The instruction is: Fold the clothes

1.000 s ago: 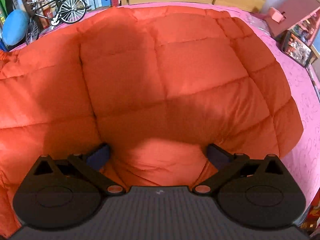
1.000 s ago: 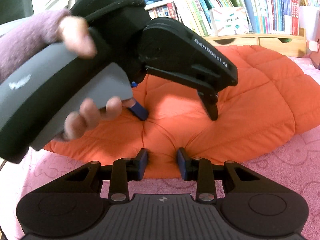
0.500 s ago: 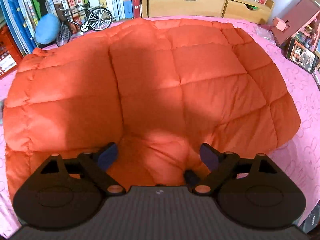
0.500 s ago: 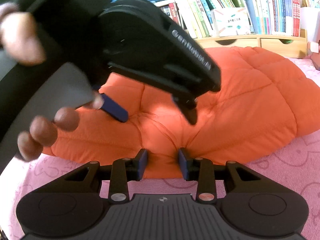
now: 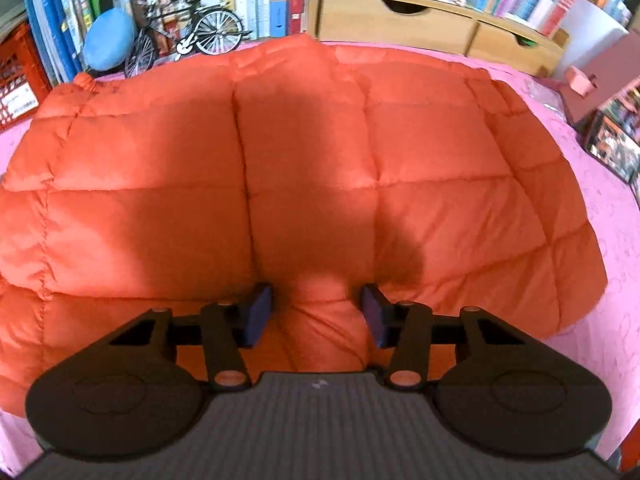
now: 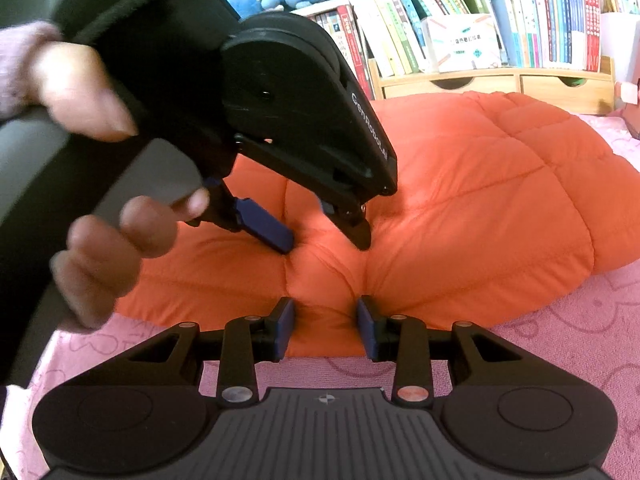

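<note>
An orange quilted down jacket [image 5: 360, 160] lies spread on a pink cover [image 5: 600, 240]. In the left wrist view my left gripper [image 5: 316, 312] points down at the jacket's near edge. Its jaws are closing, and a puffed fold of the jacket is bunched between the blue pads [image 5: 258, 314]. The right wrist view shows a hand holding the left gripper [image 6: 324, 240], whose tips dig into the jacket [image 6: 500, 200]. Just in front of it, my right gripper [image 6: 325, 328] is shut on the jacket's hem, and creases fan out from the pinch.
Bookshelves and wooden drawers [image 5: 400, 20] line the far side. A model bicycle [image 5: 192, 36], a blue round cushion [image 5: 108, 40] and a red crate [image 5: 16, 76] stand at the back left. A pink box [image 5: 600, 80] and framed pictures [image 5: 612, 148] sit at the right.
The left jaws have narrowed from wide apart onto a fold of the jacket. The left gripper has drawn back and tilted, so more of the jacket and shelf shows. The right gripper keeps its hold.
</note>
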Demonstrator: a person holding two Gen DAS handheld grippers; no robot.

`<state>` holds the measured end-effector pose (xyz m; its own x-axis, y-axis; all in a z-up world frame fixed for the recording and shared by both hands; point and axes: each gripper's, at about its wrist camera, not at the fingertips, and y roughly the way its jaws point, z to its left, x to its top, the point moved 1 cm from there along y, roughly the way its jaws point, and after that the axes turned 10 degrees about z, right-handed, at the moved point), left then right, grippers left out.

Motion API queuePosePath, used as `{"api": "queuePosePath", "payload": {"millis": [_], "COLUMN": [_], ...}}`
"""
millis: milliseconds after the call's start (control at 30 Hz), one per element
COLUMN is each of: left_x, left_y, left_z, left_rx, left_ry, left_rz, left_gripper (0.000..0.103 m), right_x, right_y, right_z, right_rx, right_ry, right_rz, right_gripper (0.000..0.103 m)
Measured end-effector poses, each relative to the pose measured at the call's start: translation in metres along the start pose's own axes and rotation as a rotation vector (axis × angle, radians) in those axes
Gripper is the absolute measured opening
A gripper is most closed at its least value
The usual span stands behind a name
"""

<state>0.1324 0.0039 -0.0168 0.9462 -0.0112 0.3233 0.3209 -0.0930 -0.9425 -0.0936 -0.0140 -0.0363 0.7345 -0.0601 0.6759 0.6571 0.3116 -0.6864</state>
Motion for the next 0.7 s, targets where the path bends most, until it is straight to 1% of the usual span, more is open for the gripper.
{"api": "queuePosePath", "payload": {"millis": [67, 233, 267, 367, 433, 533, 700], "left_x": [0.004, 0.009, 0.009, 0.008, 0.010, 0.014, 0.023], "left_y": [0.002, 0.004, 0.004, 0.000, -0.001, 0.003, 0.011], "left_z": [0.001, -0.002, 0.000, 0.005, 0.004, 0.004, 0.010], "left_rx": [0.003, 0.023, 0.018, -0.010, -0.009, -0.004, -0.002], "left_ry": [-0.026, -0.027, -0.038, -0.078, -0.057, -0.053, -0.067], "left_rz": [-0.002, -0.010, -0.014, -0.024, -0.011, 0.009, 0.013], "left_gripper": [0.047, 0.045, 0.044, 0.032, 0.032, 0.032, 0.032], "right_x": [-0.002, -0.001, -0.002, -0.005, -0.005, -0.002, 0.001], "right_y": [-0.002, -0.003, -0.004, -0.008, -0.009, -0.007, -0.006], "right_z": [0.004, 0.012, 0.013, 0.016, 0.020, 0.023, 0.030], "right_rx": [-0.004, -0.012, -0.009, -0.002, -0.004, -0.005, -0.006], "right_ry": [-0.004, -0.011, -0.008, -0.001, -0.003, -0.005, -0.010], "right_rz": [0.001, 0.003, 0.003, 0.003, 0.003, 0.004, 0.005], "right_gripper": [0.037, 0.037, 0.037, 0.037, 0.037, 0.037, 0.037]}}
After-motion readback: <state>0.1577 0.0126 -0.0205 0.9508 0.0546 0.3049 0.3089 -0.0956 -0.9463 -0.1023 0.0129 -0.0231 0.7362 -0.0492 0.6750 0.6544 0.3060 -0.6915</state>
